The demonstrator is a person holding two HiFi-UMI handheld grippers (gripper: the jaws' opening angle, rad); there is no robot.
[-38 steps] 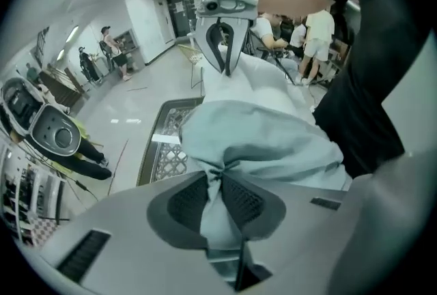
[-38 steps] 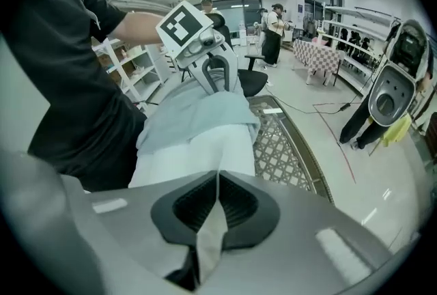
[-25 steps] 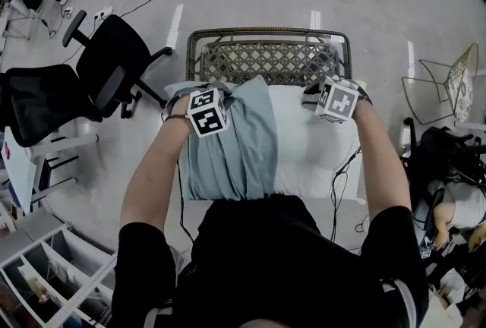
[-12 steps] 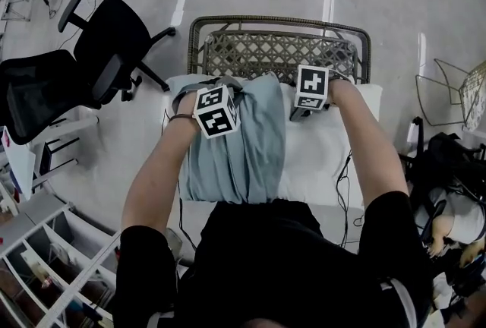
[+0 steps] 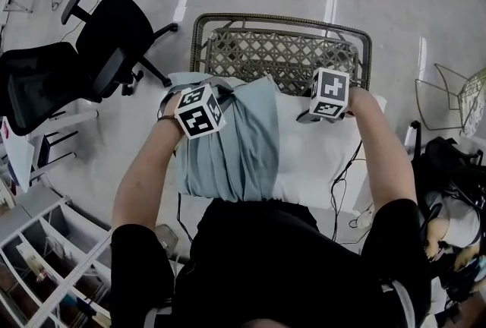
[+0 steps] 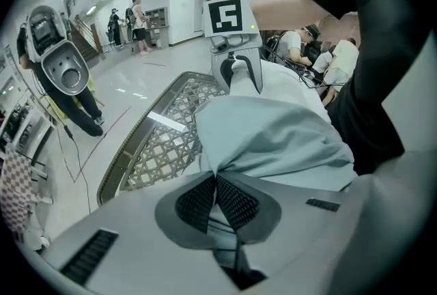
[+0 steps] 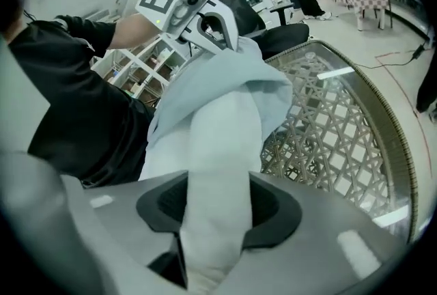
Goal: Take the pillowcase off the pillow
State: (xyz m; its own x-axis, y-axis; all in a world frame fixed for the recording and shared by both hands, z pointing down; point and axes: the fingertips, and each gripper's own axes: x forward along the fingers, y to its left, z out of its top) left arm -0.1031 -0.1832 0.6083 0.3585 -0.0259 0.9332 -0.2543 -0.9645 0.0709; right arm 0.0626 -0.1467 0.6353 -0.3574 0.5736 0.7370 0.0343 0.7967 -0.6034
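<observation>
While the woven chair (image 5: 281, 53) stretches out beyond both claws, the white pillow (image 5: 319, 159) has a thick fold clamped in the right claw (image 7: 217, 208) (its jaws have just been closing), and the blue pillowcase (image 5: 228, 144), bunched just ahead of the left claw (image 6: 216, 181), is pinched between that claw's closed jaws.

We look steeply down from the head onto the wicker chair (image 5: 281, 57); both gripper views sit close, facing each other across the shared pillow (image 5: 315, 159).
</observation>
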